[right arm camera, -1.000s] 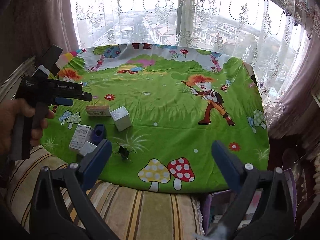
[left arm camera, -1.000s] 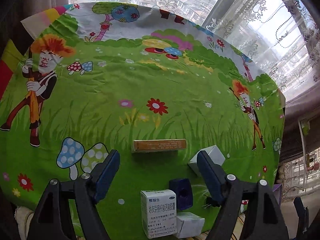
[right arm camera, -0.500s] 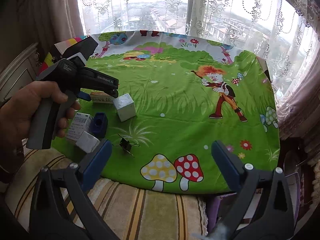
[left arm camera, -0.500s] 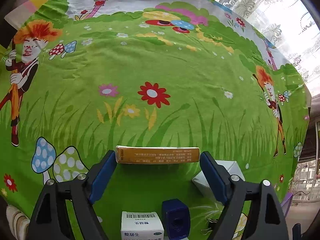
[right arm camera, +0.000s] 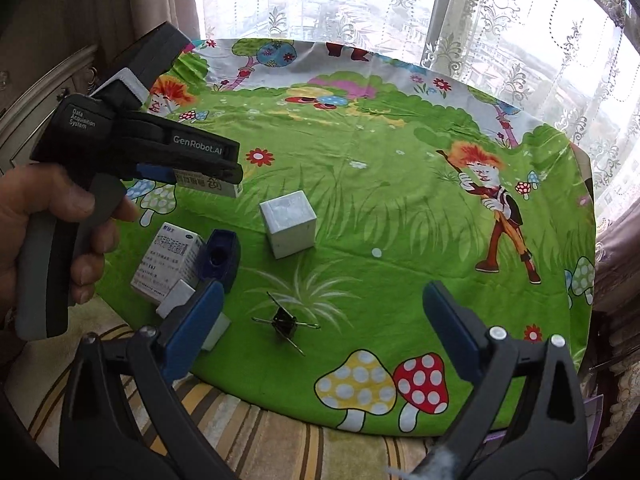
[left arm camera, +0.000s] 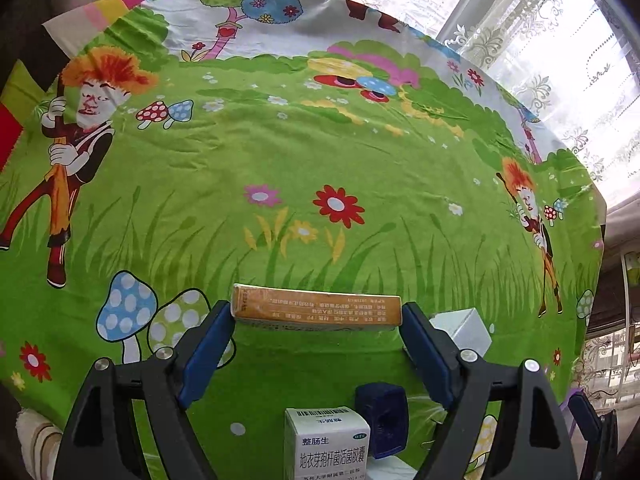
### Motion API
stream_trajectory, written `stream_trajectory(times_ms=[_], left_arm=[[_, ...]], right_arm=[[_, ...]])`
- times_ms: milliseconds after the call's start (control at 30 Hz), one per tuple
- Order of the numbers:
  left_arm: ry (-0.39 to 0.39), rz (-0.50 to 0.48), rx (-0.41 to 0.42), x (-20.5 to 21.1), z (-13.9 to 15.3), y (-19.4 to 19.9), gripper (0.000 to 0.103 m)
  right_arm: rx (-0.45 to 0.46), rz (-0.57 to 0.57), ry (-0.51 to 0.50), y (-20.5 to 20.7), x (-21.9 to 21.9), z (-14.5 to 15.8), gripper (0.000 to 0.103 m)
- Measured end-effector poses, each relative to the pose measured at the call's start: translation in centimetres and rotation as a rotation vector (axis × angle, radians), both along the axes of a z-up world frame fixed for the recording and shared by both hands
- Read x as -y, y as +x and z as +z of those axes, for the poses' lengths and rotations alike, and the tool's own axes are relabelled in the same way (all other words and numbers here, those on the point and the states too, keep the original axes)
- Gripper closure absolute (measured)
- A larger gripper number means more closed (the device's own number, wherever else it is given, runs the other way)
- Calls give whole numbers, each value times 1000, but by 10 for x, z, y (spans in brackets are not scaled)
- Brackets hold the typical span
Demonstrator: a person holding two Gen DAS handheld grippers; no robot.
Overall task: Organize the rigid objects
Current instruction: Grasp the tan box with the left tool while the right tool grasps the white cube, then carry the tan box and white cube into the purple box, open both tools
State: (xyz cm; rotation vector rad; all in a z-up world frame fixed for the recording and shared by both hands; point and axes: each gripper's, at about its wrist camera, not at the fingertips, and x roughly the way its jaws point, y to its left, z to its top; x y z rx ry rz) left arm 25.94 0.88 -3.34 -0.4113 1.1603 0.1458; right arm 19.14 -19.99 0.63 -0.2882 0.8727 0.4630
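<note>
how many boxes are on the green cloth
4. The yellow box sits between the left gripper pads; white cube mid-cloth; printed medicine box near the front edge; small white box beside it, partly hidden.

"How is the left claw (left arm camera: 316, 311) set?"

"Tilted steeply down, its blue pads (left arm camera: 208, 344) pressed on the two short ends of the yellow box (left arm camera: 320, 306)."

"Who carries it?"

"A bare hand (right arm camera: 52, 216), seen from the right wrist view, fingers curled round the grey handle just left of the box."

"And the right claw (right arm camera: 322, 292)?"

"Angled downward, nearer than the box and to its right, jaws spread wide."
</note>
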Motion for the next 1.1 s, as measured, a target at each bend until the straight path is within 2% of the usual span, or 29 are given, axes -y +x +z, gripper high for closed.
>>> stream_trajectory(times_ms=[267,367,500,667,733,767,900,1100], left_arm=[[-18,44,115,-23,28,-60,19],[-24,48,157,-26,36,-81,19],[-31,49,199,-25,41,-107,18],[-25,42,225,-19,43,-125,19],[-3,36,232,-15,43,-129,19],[13,33,237,-13,44,-129,19],[70,18,263,-4,50,-133,18],[123,-12,300,13,62,-143,19]], right_arm=[[-40,56,30,35,-27,-11,2],[-73,78,23,48,-38,-18,6],[-130,74,13,64,-46,-33,24],[-170,93,0,70,-53,-51,30],[-199,95,7,72,-54,-57,56],[-203,87,20,72,-52,-58,56],[-168,81,25,64,-48,-53,56],[-61,34,39,37,-30,-21,56]])
